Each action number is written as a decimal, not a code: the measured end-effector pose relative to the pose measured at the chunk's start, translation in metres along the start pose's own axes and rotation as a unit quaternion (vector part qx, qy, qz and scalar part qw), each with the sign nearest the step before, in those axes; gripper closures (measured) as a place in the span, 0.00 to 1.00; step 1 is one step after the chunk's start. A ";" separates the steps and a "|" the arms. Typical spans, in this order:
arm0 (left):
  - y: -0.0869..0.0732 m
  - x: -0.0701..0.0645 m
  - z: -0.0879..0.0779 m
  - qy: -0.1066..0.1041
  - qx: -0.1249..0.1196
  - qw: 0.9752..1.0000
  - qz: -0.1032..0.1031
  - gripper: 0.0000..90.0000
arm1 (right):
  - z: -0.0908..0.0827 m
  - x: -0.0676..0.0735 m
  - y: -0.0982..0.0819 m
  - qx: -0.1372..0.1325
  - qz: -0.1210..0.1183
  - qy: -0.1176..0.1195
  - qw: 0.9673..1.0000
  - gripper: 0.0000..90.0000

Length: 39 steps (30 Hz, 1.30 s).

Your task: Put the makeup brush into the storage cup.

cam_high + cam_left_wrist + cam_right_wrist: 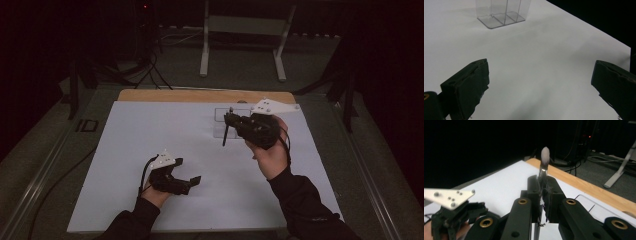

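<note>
My right gripper [230, 120] is held above the right middle of the white sheet, shut on a slim make-up brush [225, 136]. The brush's dark handle hangs down below the jaws. In the right gripper view the brush [545, 155] stands up between the closed jaws [543, 182], with a pale bristle tip above a shiny metal collar. A clear plastic compartment holder [220, 122] stands just behind and below that gripper. My left gripper [189, 171] rests low near the front of the sheet, open and empty. In the left gripper view its wide-apart jaws [539, 82] face the clear holder [501, 12].
A white sheet [150, 140] covers the wooden table, whose bare edge [165, 94] shows at the back. White frame legs [204, 55] and cables [150, 70] stand on the floor beyond. The left gripper with its grey plate [451, 198] appears low in the right gripper view.
</note>
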<state>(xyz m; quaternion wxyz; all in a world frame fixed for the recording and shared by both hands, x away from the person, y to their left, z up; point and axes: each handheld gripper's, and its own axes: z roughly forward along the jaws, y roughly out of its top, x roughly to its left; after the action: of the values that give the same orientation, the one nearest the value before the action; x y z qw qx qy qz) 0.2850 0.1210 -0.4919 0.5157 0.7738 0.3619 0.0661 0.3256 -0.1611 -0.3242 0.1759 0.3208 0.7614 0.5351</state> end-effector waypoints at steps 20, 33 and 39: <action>0.000 0.001 0.000 -0.001 -0.003 1.000 0.002 0.03 | 0.006 -0.039 0.041 -0.032 -0.003 -0.052 0.998 0.94; -0.001 0.000 -0.001 0.006 -0.006 1.000 0.010 0.04 | 0.033 -0.076 0.060 -0.026 0.014 -0.090 0.995 0.94; -0.001 0.000 -0.003 0.012 -0.007 1.000 0.018 0.04 | 0.053 -0.090 0.053 -0.011 0.032 -0.098 0.995 0.94</action>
<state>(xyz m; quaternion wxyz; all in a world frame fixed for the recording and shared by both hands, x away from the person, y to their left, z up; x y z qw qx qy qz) 0.2829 0.1232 -0.4908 0.5155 0.7757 0.3537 0.0866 0.4397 -0.1730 -0.3007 0.2357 0.3940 0.7238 0.5151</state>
